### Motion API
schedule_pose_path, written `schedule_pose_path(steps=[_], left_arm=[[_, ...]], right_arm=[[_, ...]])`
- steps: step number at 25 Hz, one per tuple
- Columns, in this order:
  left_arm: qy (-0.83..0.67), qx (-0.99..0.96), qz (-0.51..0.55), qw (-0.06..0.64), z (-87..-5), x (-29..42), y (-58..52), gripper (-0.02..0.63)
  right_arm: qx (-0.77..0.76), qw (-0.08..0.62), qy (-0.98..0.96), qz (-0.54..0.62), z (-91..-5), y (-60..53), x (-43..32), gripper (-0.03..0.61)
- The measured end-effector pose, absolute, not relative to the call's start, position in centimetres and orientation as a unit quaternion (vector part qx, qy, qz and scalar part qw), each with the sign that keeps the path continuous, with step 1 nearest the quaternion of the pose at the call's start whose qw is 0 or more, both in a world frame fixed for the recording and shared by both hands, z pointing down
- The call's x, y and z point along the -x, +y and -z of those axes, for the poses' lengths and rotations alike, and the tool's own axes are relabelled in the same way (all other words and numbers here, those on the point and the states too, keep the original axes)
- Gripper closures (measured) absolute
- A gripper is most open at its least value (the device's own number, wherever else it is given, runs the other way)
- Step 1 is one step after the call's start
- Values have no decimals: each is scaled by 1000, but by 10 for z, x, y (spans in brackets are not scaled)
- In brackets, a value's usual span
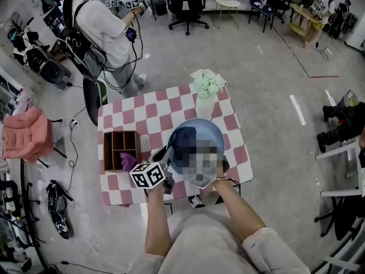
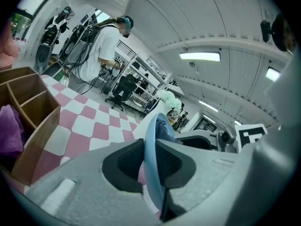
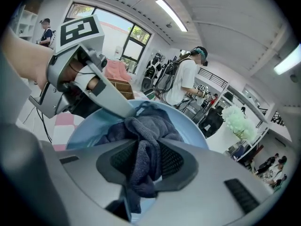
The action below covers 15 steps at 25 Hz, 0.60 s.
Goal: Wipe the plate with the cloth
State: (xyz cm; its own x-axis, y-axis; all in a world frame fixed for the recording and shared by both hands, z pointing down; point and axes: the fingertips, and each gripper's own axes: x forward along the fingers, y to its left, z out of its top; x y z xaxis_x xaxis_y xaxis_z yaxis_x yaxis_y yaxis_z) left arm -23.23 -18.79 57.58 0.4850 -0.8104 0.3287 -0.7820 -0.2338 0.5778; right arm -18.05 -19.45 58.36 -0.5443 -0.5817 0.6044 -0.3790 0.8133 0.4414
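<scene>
I hold a light blue plate (image 1: 201,130) tilted up above the near edge of the checkered table (image 1: 149,114). My left gripper (image 2: 153,163) is shut on the plate's rim (image 2: 151,142), which runs edge-on between its pads. In the head view that gripper (image 1: 165,163) sits at the plate's lower left, with its marker cube (image 1: 148,176) behind it. My right gripper (image 3: 143,166) is shut on a dark blue-grey cloth (image 3: 141,135), bunched against the plate's face (image 3: 84,126). The cloth (image 1: 181,141) covers the plate's left half. A mosaic patch hides the right gripper in the head view.
A wooden compartment box (image 1: 121,148) with a purple cloth (image 1: 126,161) in it stands on the table's left side. A vase of white flowers (image 1: 206,84) is at the far edge. A person (image 1: 105,27) with grippers stands beyond the table, at the back left.
</scene>
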Motion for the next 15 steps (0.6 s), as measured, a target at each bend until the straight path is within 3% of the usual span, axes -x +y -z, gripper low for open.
schedule_pose_path(steps=[15], left_arm=[[-511,-783,22,353,-575,242,-181,569]], right_arm=[[-334,382,-854,115,-571,-235,153,460]])
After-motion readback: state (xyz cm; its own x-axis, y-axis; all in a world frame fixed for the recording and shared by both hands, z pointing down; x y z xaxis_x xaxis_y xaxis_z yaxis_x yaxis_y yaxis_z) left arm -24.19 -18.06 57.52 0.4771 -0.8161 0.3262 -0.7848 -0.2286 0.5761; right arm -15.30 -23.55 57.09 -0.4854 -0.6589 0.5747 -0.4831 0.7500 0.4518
